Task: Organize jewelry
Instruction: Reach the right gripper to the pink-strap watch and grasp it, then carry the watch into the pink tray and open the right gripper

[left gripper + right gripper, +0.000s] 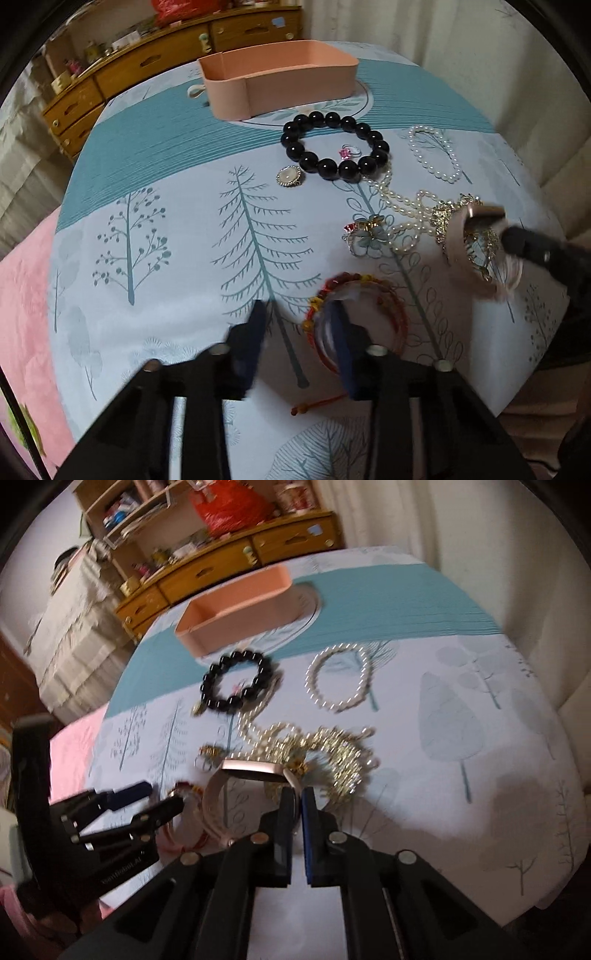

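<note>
From the left wrist: had the left claw open low over the table, with one finger inside the ring of a red bracelet and the other outside it, on the bare cloth. Could not tell whether either finger touched the bracelet. Saw a red cord lying just nearer the camera. Found a peach box at the far end of the table, and just in front of it a black bracelet lying flat around a small pink ring. Noted a round brooch just beside the black beads, a pearl bracelet to their right, and a pearl necklace trailing from the black beads toward a flower brooch. Saw the right claw come in from the right edge, clamped on a rose-gold bangle tilted on its edge, with a gold chain bunched against it. From the right wrist, blurred: had the right claw pinched shut on the bangle, its rim caught between the two pads. Saw the gold chain heaped just behind, the pearl bracelet and black bracelet farther off, and the box beyond them. Saw the left claw at the left with jaws apart, by the red bracelet.
</note>
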The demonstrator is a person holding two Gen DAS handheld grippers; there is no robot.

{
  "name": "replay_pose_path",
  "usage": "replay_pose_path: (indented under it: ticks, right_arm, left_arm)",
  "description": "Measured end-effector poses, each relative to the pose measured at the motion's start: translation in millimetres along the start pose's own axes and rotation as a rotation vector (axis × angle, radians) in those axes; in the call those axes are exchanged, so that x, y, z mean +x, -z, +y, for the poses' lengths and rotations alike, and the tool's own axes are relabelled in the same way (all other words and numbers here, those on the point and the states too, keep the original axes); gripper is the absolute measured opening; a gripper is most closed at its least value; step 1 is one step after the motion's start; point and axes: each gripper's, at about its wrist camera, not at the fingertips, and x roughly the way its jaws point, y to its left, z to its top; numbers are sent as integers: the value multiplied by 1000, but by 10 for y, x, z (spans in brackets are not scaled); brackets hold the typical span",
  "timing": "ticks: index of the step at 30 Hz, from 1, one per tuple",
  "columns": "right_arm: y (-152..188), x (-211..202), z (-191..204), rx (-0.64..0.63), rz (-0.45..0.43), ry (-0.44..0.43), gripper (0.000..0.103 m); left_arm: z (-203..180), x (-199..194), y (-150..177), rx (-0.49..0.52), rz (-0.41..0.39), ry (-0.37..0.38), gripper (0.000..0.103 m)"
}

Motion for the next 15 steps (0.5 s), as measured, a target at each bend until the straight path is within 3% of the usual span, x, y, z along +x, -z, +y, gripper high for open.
replay_pose_path:
  ticks: [1, 3, 8, 15]
  right_arm:
    - [-24, -13, 2, 1, -9, 9, 4]
    - [-71, -40, 21, 4, -27, 28, 4]
    - [-158, -48, 95, 40, -42, 33, 4]
    - [-386, -129, 395, 16, -104, 22, 4]
  left_arm:
    - [1, -3, 3, 8, -2, 8, 13]
    - [9, -5, -1, 31, -5, 43, 9]
    - [111, -13, -48, 6, -14, 99, 9]
    - [392, -236, -328, -38, -80, 121, 9]
